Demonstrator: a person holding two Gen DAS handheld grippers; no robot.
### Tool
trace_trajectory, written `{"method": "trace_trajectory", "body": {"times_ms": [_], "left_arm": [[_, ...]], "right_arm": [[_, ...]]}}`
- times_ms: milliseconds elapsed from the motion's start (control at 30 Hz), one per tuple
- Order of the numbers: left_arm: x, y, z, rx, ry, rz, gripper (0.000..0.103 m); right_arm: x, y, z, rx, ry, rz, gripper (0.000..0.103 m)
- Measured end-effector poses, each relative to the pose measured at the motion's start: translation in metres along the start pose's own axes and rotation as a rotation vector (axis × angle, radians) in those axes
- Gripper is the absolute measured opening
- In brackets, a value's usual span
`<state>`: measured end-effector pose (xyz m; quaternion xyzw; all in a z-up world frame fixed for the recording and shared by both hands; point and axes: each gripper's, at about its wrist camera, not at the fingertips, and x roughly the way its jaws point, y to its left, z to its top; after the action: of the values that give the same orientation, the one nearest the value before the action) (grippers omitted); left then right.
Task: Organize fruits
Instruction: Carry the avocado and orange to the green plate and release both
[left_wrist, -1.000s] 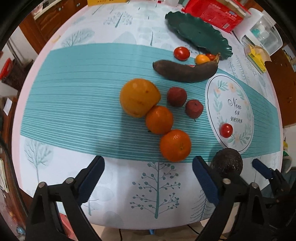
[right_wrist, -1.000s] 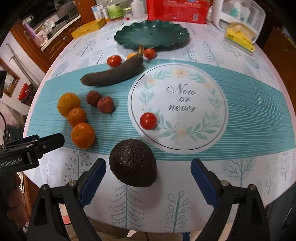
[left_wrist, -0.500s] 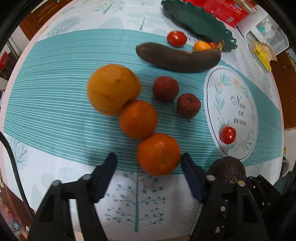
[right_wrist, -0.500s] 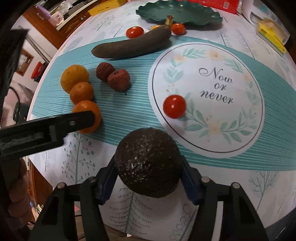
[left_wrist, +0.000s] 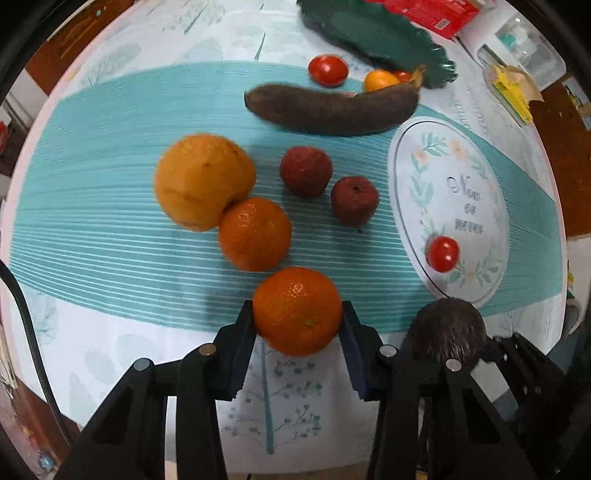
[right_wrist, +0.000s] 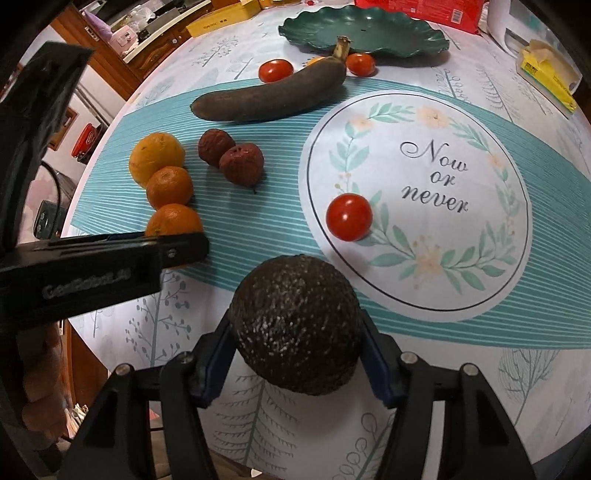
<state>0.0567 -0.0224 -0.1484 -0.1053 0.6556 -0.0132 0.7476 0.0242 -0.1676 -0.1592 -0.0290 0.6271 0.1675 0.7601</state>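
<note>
We've got the left gripper (left_wrist: 297, 326) fingers closing on the nearest tangerine (left_wrist: 297, 310), right gripper (right_wrist: 297, 350) fingers clamping the avocado (right_wrist: 295, 325); both fruits sit between fingers on the worktop (right_wrist: 517, 387), ready to lift together.

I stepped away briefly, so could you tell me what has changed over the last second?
Both grippers came down from open: the left gripper is closing around the nearest tangerine, the right gripper now clamps the avocado. The other fruit and green plate stayed put.

You have three orange citrus fruits (left_wrist: 255, 233) and two dark red fruits (left_wrist: 306, 171) — plus three red tomatoes (right_wrist: 349, 217). One blackened banana (right_wrist: 269, 96), one avocado (right_wrist: 295, 325), one green plate (right_wrist: 364, 31).
</note>
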Motion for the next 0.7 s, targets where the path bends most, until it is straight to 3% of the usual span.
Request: {"method": "trace_trajectory", "body": {"times_ms": [167,333,700], "left_arm": [[-0.054,-0.006,0.008,0.083,-0.100,-0.002,0.042],[-0.123,-0.010,0.024,0.185,-0.194,-0.056,0.042],[-0.263,-0.034,0.106,0.445,-0.391,-0.008,0.042]], "right_arm": [[-0.010,-0.004,0.002,0.057,-0.001,-0.007,0.062],[-0.049,-0.001,0.014,0.093,-0.067,-0.009,0.062],[-0.222,-0.004,0.123,0.104,-0.378,-0.095,0.062]]}}
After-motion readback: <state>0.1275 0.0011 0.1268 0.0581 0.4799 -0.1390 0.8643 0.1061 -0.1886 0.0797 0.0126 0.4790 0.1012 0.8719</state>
